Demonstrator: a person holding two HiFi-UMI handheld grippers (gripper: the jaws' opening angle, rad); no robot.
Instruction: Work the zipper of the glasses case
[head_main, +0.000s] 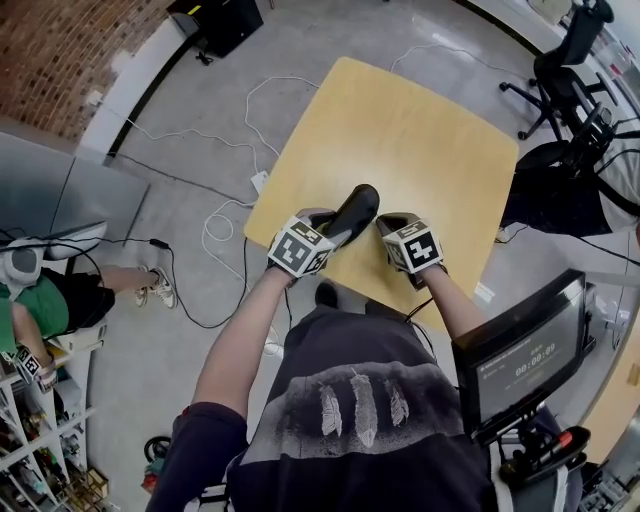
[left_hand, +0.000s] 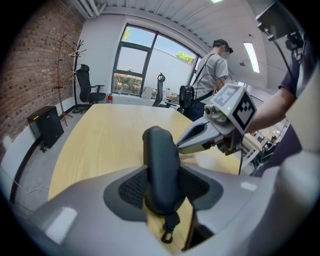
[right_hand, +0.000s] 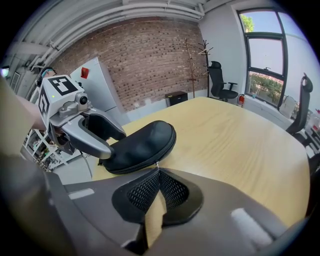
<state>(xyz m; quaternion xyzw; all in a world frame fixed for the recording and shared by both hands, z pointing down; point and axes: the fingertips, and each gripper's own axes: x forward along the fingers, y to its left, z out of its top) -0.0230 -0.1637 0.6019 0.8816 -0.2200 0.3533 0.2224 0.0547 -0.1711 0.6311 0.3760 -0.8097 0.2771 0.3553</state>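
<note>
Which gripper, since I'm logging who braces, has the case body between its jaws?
The left gripper: its jaws stand apart, clamped around the black glasses case. The right gripper instead pinches only the small zipper pull, jaws together.

Red brick wall (right_hand: 150, 65), grey floor (head_main: 190, 140), pale wooden table (head_main: 420, 150), black office chair (left_hand: 86, 85), tall windows (left_hand: 135, 60).

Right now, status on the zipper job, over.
Left gripper clamped on glasses case. Right gripper shut on zipper pull. Nothing blocking either.
</note>
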